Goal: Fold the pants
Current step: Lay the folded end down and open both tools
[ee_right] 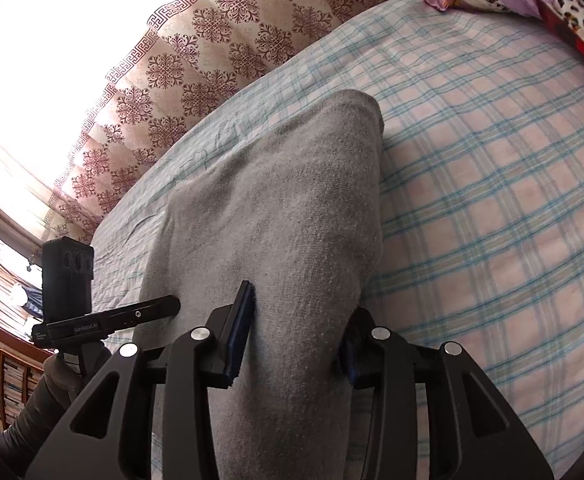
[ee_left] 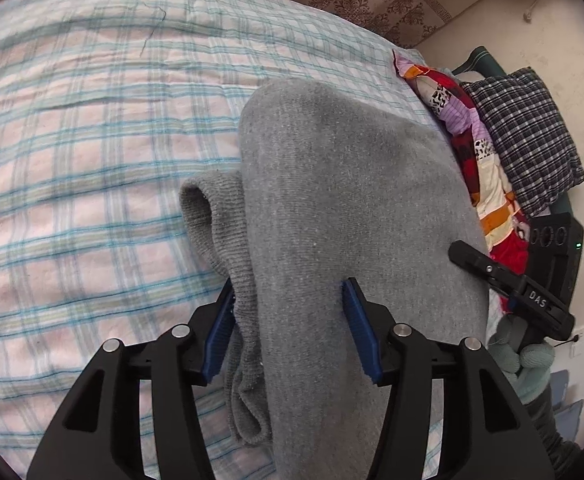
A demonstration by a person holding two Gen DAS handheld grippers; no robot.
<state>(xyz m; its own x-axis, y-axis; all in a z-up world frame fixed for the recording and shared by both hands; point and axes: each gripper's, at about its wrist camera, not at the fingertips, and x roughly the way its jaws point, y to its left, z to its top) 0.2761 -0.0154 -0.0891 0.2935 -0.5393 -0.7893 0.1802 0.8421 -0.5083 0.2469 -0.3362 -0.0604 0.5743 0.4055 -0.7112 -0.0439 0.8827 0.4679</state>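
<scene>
The grey pants (ee_left: 332, 208) lie lengthwise on the checked bed (ee_left: 72, 200), near its edge by the patterned quilt (ee_left: 468, 120) and pillow (ee_left: 532, 136). The left gripper (ee_left: 292, 332) has its fingers spread, with cloth between the blue pads (ee_left: 358, 328); whether they pinch it I cannot tell. The right gripper (ee_right: 296, 336) likewise straddles the pants with fingers apart, grip unclear.

The step in hand looks like a lengthwise fold: one end taken up, to be carried over toward the far end. That calls for both grippers closing on the layers and travelling together.

The bed is open toward the curtain (ee_right: 196, 52); the quilt side is tight.
</scene>
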